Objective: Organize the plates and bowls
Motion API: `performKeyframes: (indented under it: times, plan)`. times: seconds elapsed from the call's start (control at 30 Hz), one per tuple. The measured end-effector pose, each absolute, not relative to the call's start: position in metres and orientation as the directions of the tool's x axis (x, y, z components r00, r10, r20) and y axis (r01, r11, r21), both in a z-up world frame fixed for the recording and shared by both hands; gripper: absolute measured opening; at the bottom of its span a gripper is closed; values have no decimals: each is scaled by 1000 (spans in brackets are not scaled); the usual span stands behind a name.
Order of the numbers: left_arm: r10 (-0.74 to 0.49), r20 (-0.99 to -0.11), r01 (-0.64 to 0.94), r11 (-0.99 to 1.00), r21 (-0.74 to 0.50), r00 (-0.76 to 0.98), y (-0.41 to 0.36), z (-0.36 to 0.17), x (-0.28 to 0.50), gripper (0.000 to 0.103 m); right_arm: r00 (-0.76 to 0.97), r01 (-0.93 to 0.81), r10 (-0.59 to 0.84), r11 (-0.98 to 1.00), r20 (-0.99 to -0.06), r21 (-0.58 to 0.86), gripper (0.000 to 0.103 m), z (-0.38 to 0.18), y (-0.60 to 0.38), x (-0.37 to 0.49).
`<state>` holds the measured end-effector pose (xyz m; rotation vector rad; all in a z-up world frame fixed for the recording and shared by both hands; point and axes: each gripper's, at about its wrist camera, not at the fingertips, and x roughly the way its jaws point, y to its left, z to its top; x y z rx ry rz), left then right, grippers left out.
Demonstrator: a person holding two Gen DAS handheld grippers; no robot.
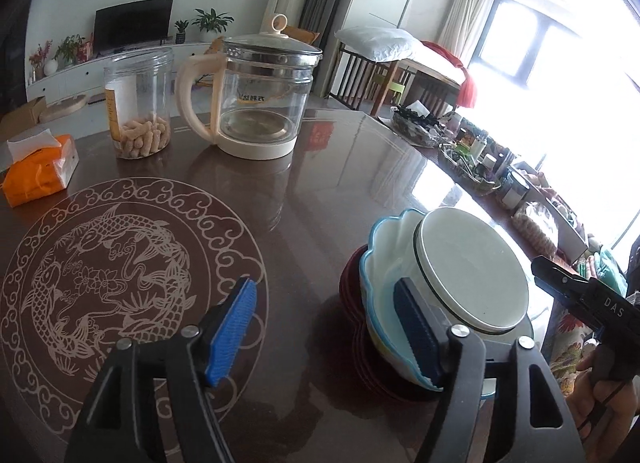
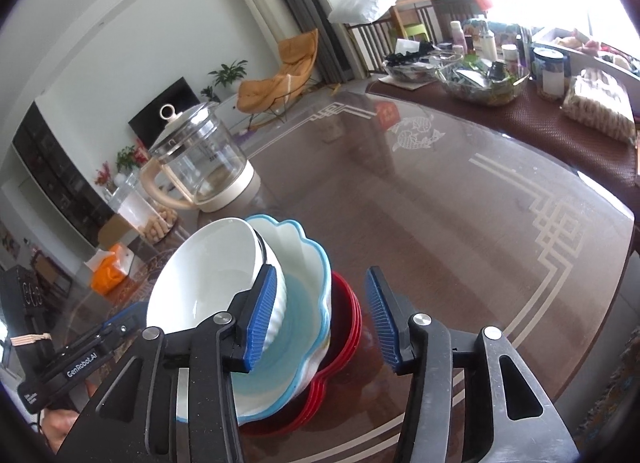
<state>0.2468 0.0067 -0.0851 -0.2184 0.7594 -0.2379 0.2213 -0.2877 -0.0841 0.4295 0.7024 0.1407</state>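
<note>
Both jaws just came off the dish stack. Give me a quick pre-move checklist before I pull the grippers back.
1. Left gripper free: ok. Its jaws are apart with nothing clamped, though one pad sits close beside the stack.
2. Right gripper free: ok. Jaws apart; one pad is close against the white bowl's wall, contact cannot tell.
3. White bowl seated level: not ok. It leans tilted inside the blue scalloped bowl.
4. Red plates at the bottom: ok. They lie stacked flat on the table.
5. Retreat path clear: ok. The glass kettle and snack jar stand well beyond the stack.
</note>
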Motion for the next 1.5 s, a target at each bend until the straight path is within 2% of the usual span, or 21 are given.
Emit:
performKeyframes:
  times: [0.07,0.13,0.2,0.33,0.4,0.6,0.9,1.17,1.27,1.5]
  plan:
    - [-274,-648,124,955,-268,710,14,-75,232,82,771,34,254,899,-584,436,57,-73,-288,208]
    - [-258,-649,115,960,-255,715,17,-61,214,91,784,60,222,902,-579,428,65,-58,-285,190]
    - [-192,-649,95,979,-182,736,15,-44,189,99,783,95,185,908,-594,408,71,-43,-275,168]
    - [-47,-621,92,995,41,782,-5,-9,134,103,751,132,151,919,-642,371,72,-24,-251,118]
    - [-1,-609,76,992,98,793,-12,0,110,103,746,125,143,929,-651,348,72,-19,-238,91]
    - [-52,-641,75,997,9,766,-5,7,67,103,738,144,74,954,-671,264,73,-14,-221,30]
    - [25,-644,18,998,61,765,-9,10,45,103,756,117,6,982,-654,145,73,-3,-201,10]
    - [43,-642,3,998,69,765,-10,20,33,103,779,93,-9,991,-626,101,73,15,-190,3]
    - [37,-646,21,996,82,763,-16,21,32,103,782,94,-17,991,-622,90,77,17,-190,2]
    - [28,-658,41,995,89,753,-28,20,38,103,767,105,-30,991,-642,79,77,13,-191,6]
